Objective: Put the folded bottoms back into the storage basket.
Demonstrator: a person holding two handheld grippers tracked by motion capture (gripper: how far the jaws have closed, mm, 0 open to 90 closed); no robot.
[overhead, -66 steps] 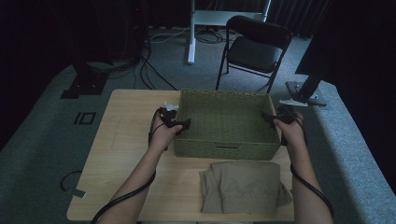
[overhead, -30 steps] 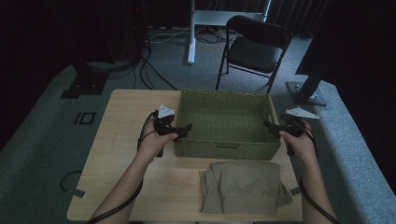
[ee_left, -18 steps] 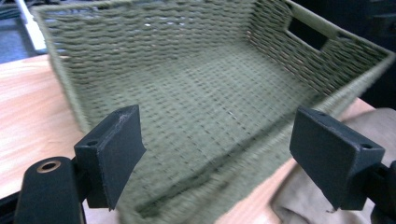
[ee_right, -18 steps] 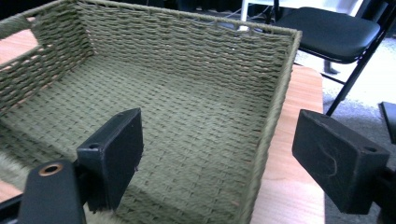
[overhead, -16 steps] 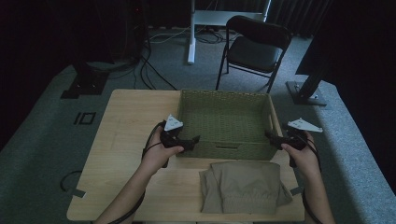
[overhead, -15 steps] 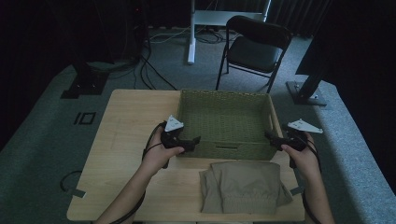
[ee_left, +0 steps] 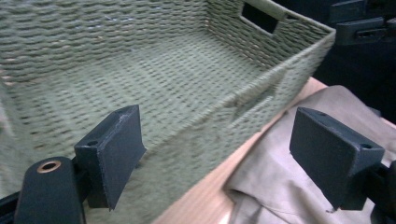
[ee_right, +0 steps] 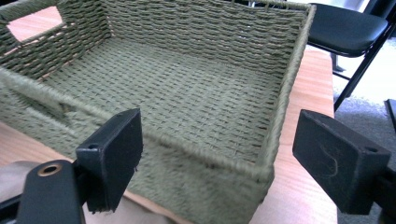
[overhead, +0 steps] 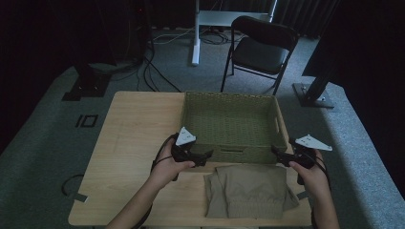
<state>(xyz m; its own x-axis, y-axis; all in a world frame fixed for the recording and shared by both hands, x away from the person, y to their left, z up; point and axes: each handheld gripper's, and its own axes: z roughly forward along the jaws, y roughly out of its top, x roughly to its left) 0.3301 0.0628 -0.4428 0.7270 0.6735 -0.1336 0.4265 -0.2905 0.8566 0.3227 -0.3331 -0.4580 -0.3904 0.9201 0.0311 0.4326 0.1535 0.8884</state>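
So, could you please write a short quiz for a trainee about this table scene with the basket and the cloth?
1. True or false: the green woven basket holds the folded beige cloth.
2. Is the left gripper open or shut?
3. Which gripper's own view shows the black chair? A. left B. right

Key
1. False: the basket is empty, and the cloth lies on the wooden table in front of it.
2. Open, nothing between its jaws.
3. B, the right gripper.

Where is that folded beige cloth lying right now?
In the high view, the folded cloth lies on the table at its near edge, right of centre, just in front of the green woven basket.
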